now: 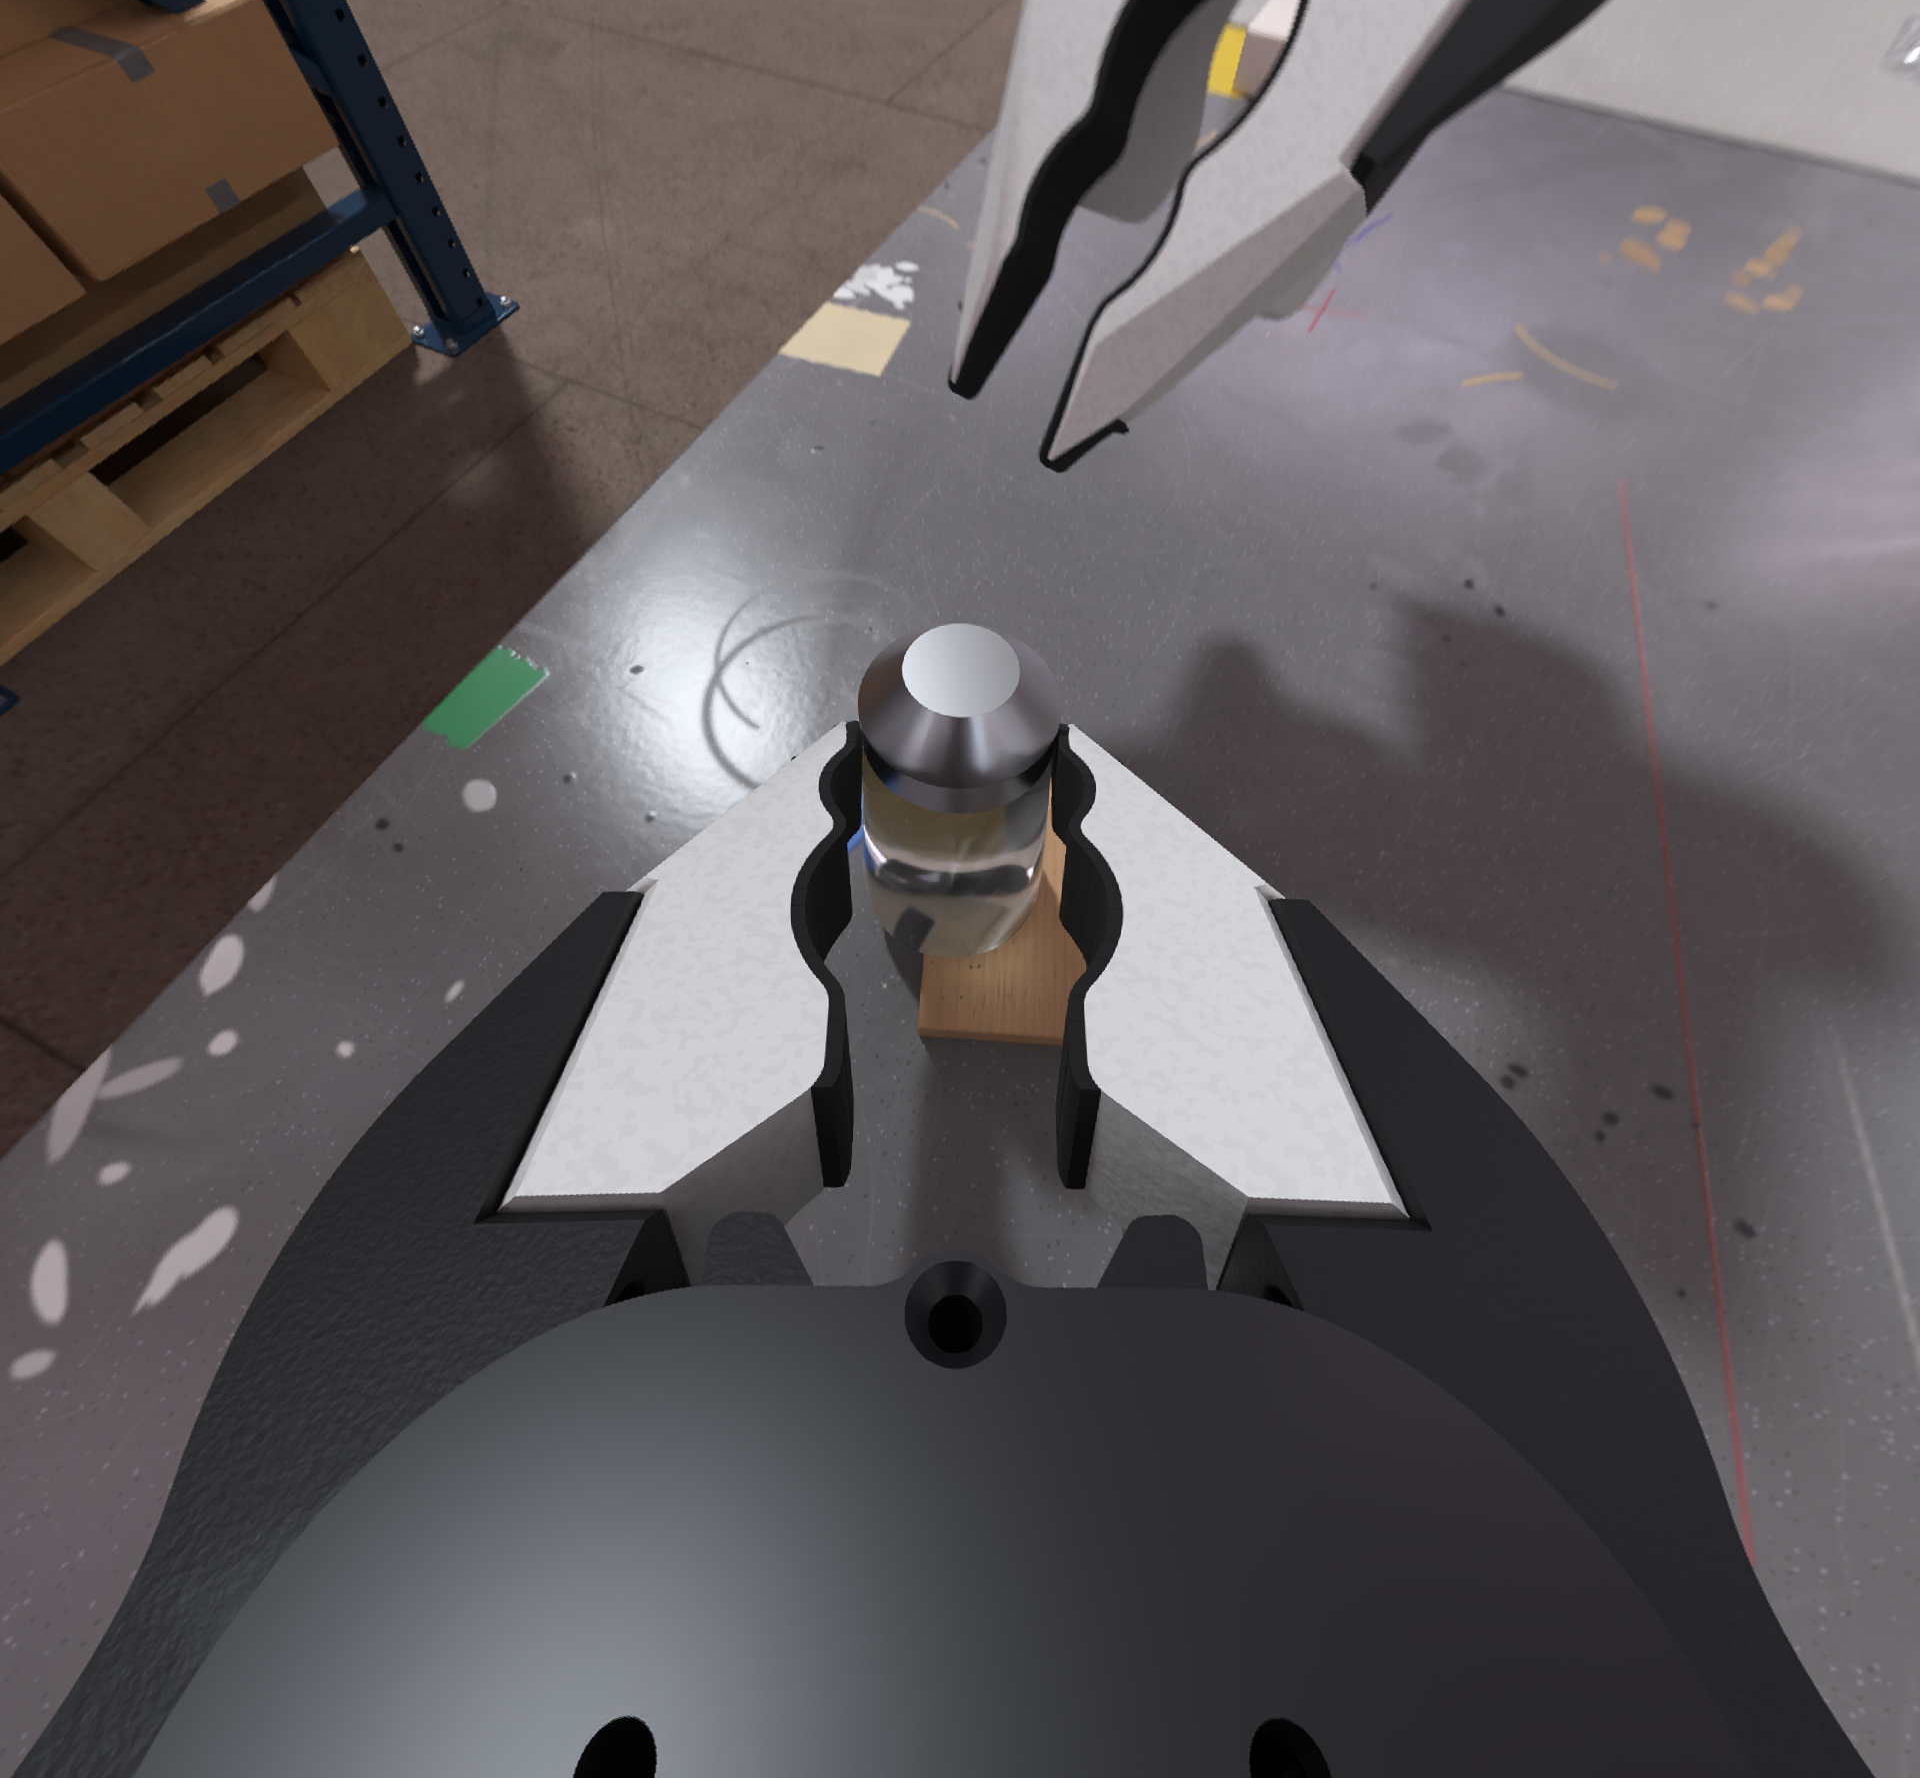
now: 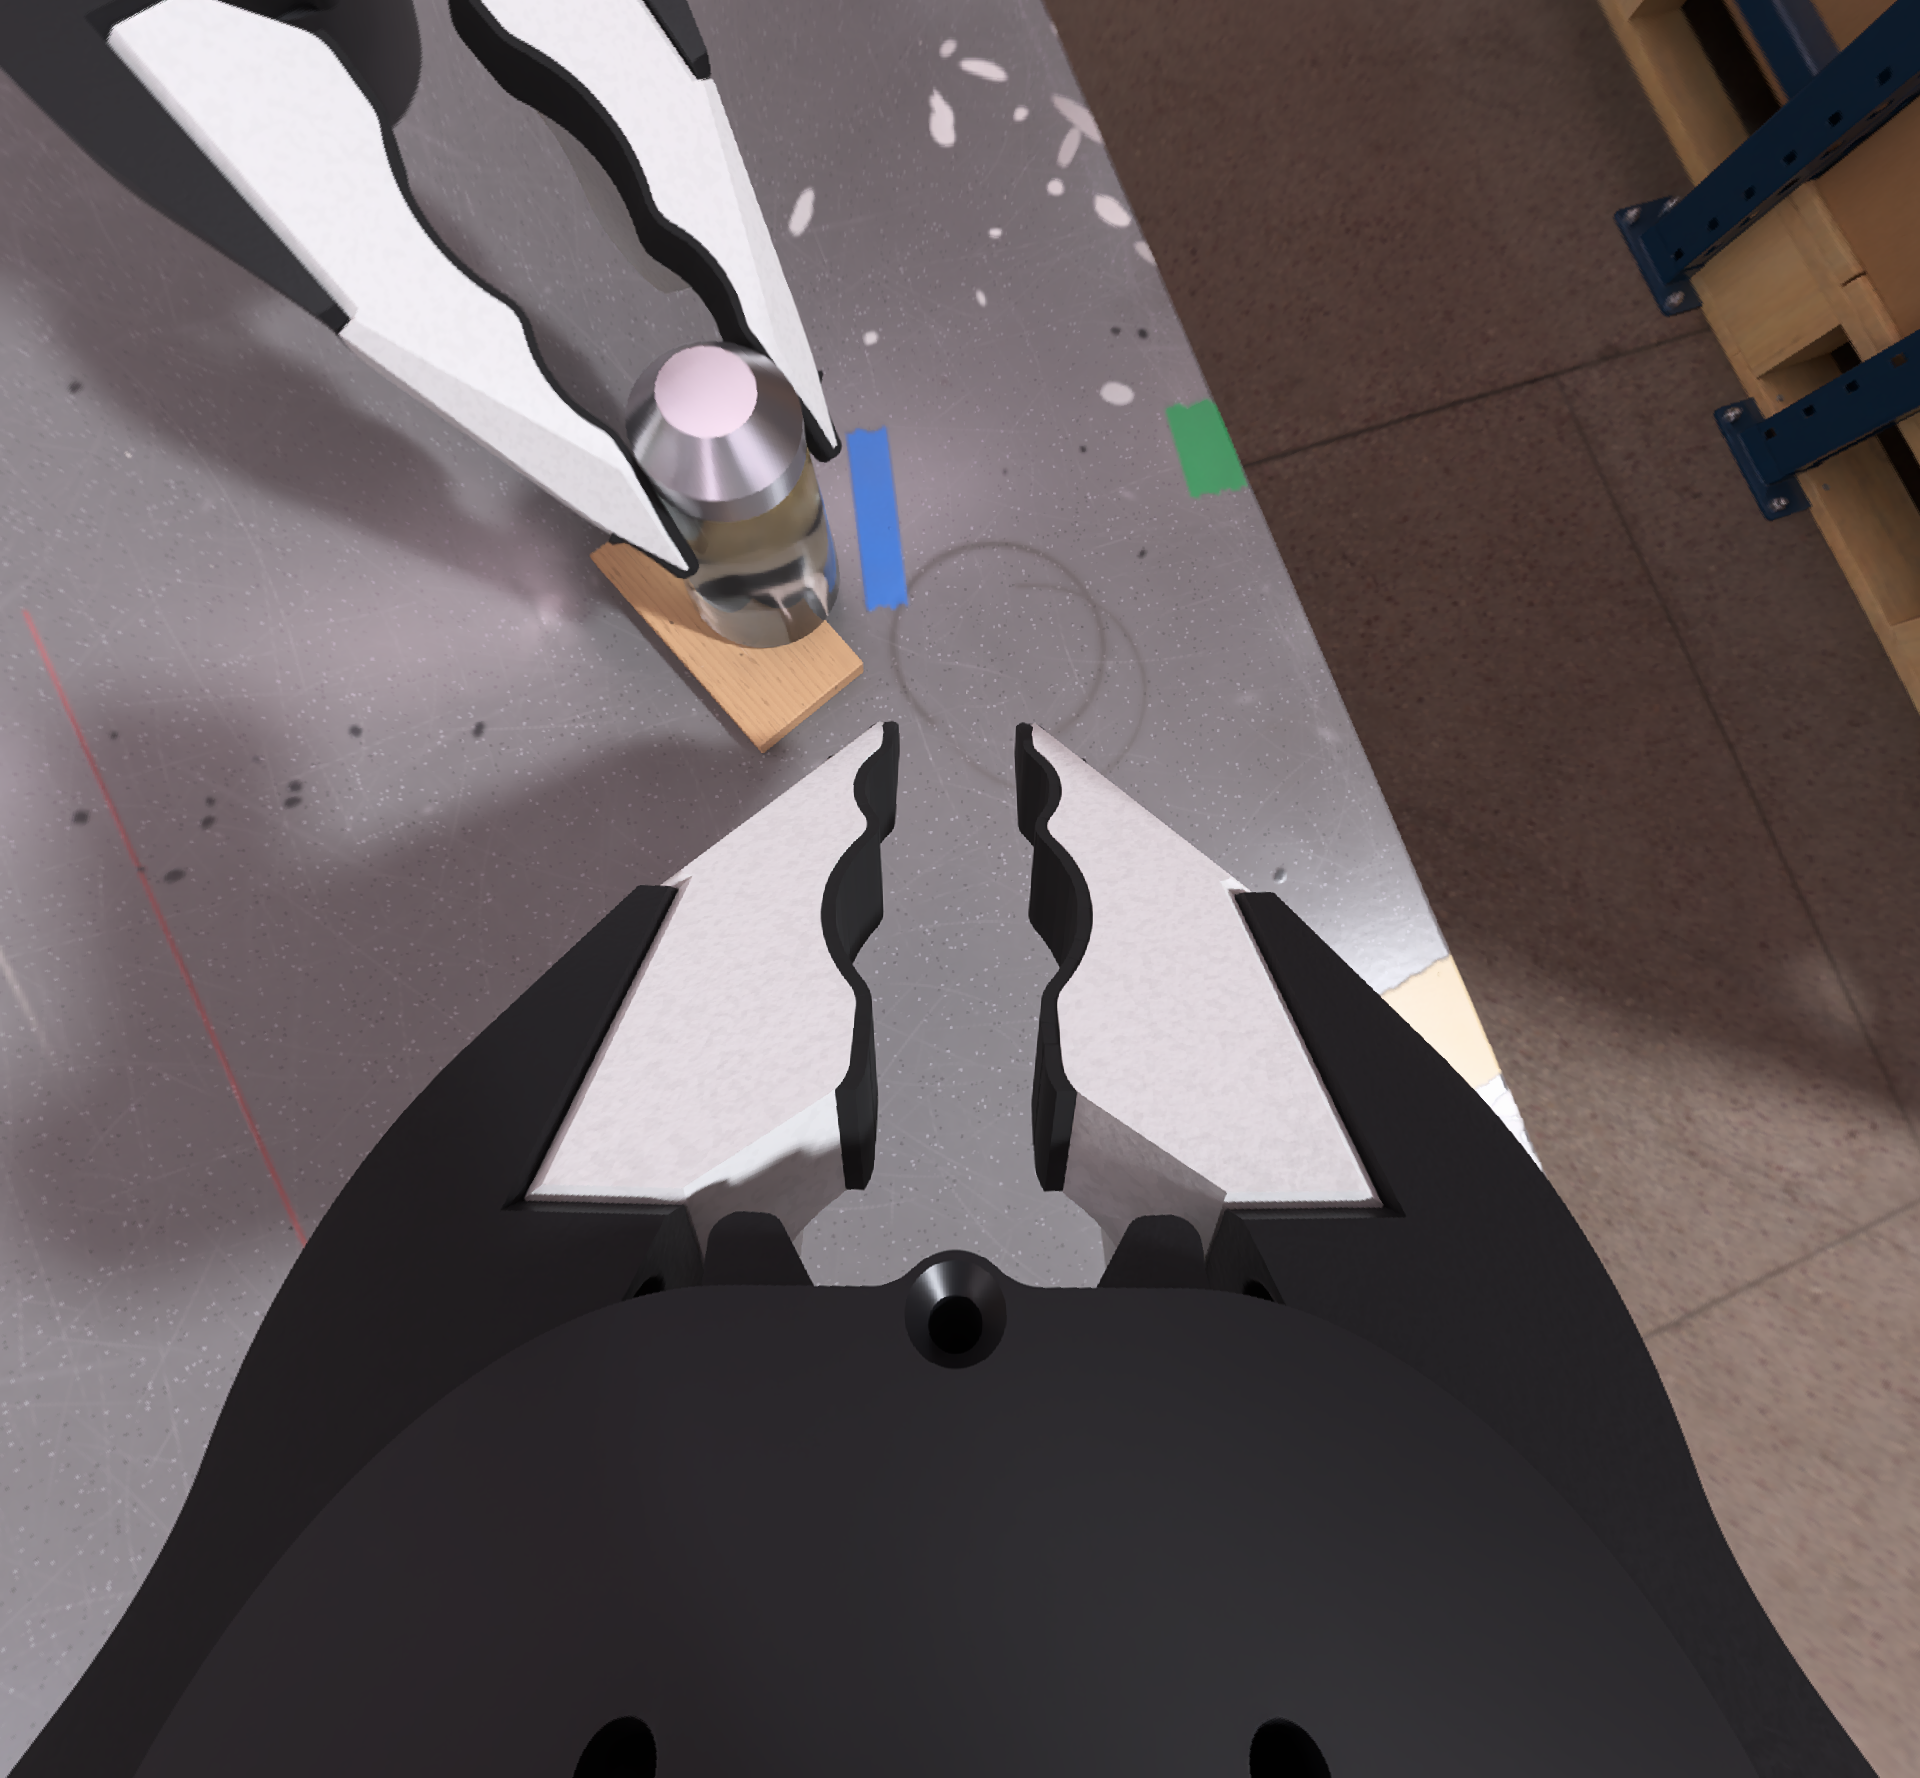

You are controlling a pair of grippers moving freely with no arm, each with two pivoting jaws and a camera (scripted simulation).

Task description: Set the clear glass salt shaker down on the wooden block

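The clear glass salt shaker (image 1: 951, 855) with a metal cap stands upright on the flat wooden block (image 1: 992, 996) on the grey table (image 1: 1403, 793). My left gripper (image 1: 956, 736) is shut on the shaker just under its cap. In the right wrist view the shaker (image 2: 748, 523) rests on the block (image 2: 790, 679) near its far end, held by the left gripper (image 2: 753, 504). My right gripper (image 2: 956, 731) is open and empty, just beside the block's near corner. It shows in the left wrist view (image 1: 1010, 424) hovering beyond the shaker.
A blue tape strip (image 2: 876, 523) lies next to the block and a green tape patch (image 2: 1205, 448) near the table's edge. Beyond the edge is brown floor with a blue rack (image 1: 343, 66) holding cartons on a wooden pallet (image 1: 156, 440).
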